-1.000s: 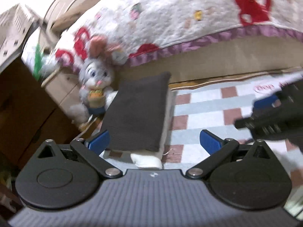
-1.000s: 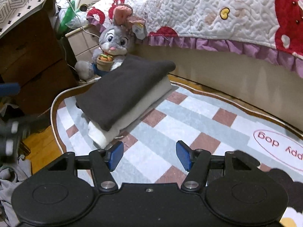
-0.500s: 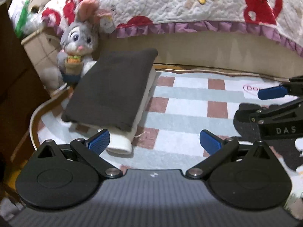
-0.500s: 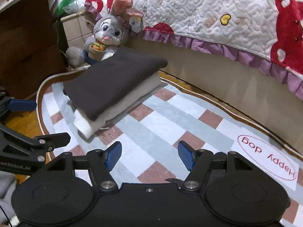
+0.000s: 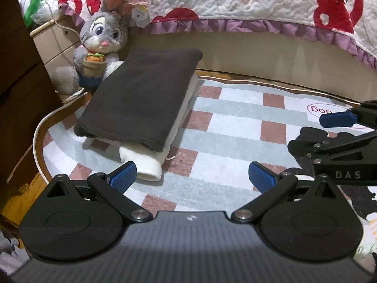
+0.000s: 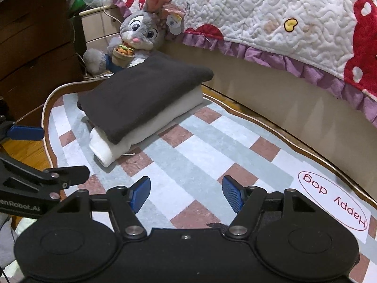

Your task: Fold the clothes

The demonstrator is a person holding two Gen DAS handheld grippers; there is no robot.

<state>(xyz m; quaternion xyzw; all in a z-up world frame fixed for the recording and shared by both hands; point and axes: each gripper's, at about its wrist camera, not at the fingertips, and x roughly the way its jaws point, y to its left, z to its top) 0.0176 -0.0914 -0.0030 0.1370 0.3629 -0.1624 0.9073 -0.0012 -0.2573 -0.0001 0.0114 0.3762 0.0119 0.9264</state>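
folded dark garment on folded white garment | stack on checked rug | plush rabbit behind stack | bed behind rug

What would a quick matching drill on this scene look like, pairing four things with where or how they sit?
Things:
1. dark grey folded garment
2. white folded garment
3. plush rabbit
4. left gripper

States:
A. open, holding nothing
B. bottom of the stack, on the checked rug
C. sitting behind the stack
D. top of the stack

Pairs: 1-D, 2-B, 3-C, 4-A
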